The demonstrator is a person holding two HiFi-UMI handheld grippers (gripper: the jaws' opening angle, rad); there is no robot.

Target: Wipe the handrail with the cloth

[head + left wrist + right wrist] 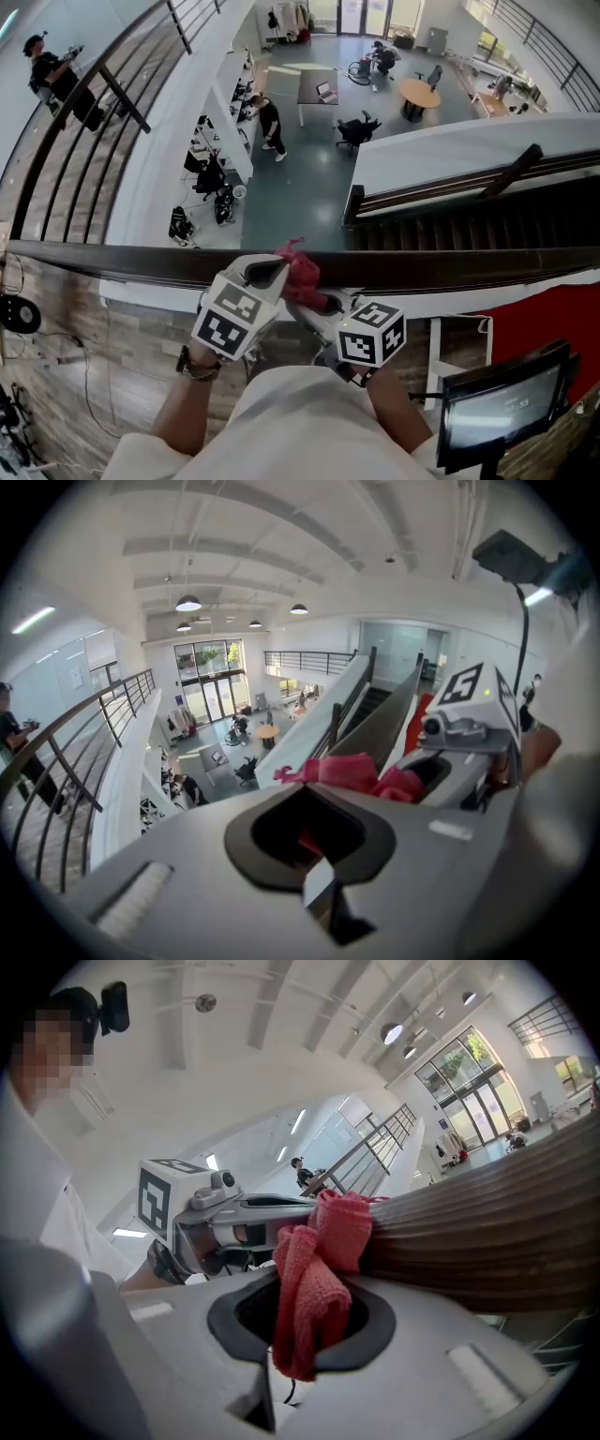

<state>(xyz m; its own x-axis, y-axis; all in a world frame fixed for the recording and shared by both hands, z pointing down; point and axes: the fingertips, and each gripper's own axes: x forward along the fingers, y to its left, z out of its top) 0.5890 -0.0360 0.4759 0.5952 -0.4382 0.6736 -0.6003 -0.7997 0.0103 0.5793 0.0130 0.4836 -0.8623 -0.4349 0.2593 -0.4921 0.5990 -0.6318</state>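
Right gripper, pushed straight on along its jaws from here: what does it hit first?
Most likely the dark brown wooden handrail, almost at once. The right gripper is shut on the red terry cloth, whose bunched end touches the rail, so only cloth lies between. Exact depth is unclear.

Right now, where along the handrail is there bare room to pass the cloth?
The handrail is bare left of the left gripper and right of the right gripper. Crowded only mid-rail, where both meet at the cloth.

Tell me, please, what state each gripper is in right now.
Left gripper: shut, seemingly on an end of the cloth.
Right gripper: shut on the cloth, pressed against the handrail.
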